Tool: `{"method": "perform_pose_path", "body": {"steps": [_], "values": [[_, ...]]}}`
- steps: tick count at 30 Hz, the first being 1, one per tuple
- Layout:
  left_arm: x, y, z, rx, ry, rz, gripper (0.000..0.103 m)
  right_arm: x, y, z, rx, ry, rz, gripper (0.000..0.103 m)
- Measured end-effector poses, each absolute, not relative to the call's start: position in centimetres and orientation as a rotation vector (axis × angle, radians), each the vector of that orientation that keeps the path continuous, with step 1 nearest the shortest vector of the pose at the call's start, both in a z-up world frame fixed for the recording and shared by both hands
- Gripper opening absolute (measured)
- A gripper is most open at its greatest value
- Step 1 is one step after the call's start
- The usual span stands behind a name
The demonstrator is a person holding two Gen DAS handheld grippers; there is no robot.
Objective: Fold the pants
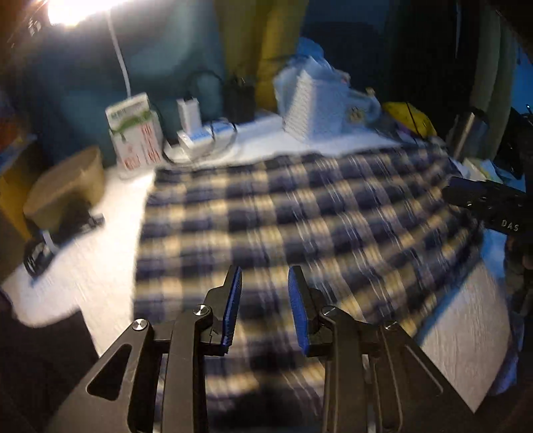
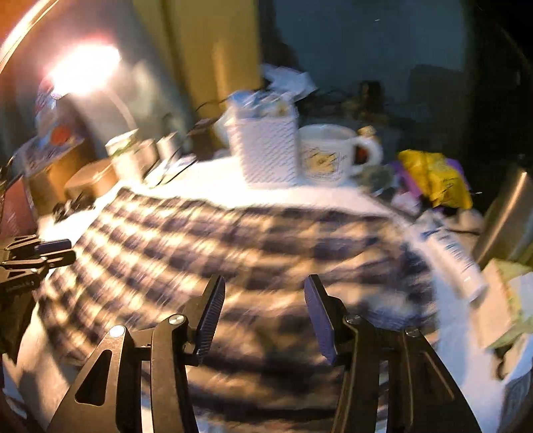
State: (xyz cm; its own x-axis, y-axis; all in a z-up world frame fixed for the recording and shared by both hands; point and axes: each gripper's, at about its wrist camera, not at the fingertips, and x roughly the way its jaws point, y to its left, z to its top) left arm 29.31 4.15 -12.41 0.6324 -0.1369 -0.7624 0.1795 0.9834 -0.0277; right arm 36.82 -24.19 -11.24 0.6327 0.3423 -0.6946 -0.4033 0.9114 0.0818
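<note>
The blue, black and cream plaid pants (image 1: 299, 213) lie spread flat across a white table (image 1: 93, 266); both views are blurred by motion. My left gripper (image 1: 265, 276) hangs over the near part of the cloth, its blue pads apart with nothing between them. The right gripper (image 1: 466, 196) pokes in at the right edge of the left wrist view. In the right wrist view the pants (image 2: 233, 239) fill the middle, and my right gripper (image 2: 265, 283) stands open above them, holding nothing. The left gripper (image 2: 63, 251) shows at the left edge there.
Behind the pants stand a white ribbed container (image 2: 266, 153), a white mug (image 2: 329, 153), a yellow bag (image 2: 436, 176), chargers and cables (image 1: 196, 123) and a printed box (image 1: 133, 130). A tan round tin (image 1: 66, 186) sits left; a white bottle (image 2: 453, 259) lies right. A lamp (image 1: 66, 10) glares.
</note>
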Motion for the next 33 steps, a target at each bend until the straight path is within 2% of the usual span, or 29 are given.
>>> {"method": "perform_pose_path", "body": {"steps": [10, 14, 21, 33], "values": [[26.0, 4.4, -15.9, -0.006, 0.947, -0.14, 0.028, 33.5, -23.8, -16.2, -0.143, 0.916, 0.404, 0.052], [24.7, 4.4, -16.0, -0.007, 0.92, -0.122, 0.03, 32.1, -24.4, -16.3, -0.166, 0.913, 0.397, 0.052], [22.2, 3.9, -16.4, 0.02, 0.872, -0.085, 0.04, 30.5, -25.2, -16.3, -0.172, 0.9, 0.37, 0.052], [19.6, 5.8, -14.4, -0.074, 0.84, -0.084, 0.04, 26.9, -31.5, -14.5, -0.009, 0.875, 0.263, 0.054]]}}
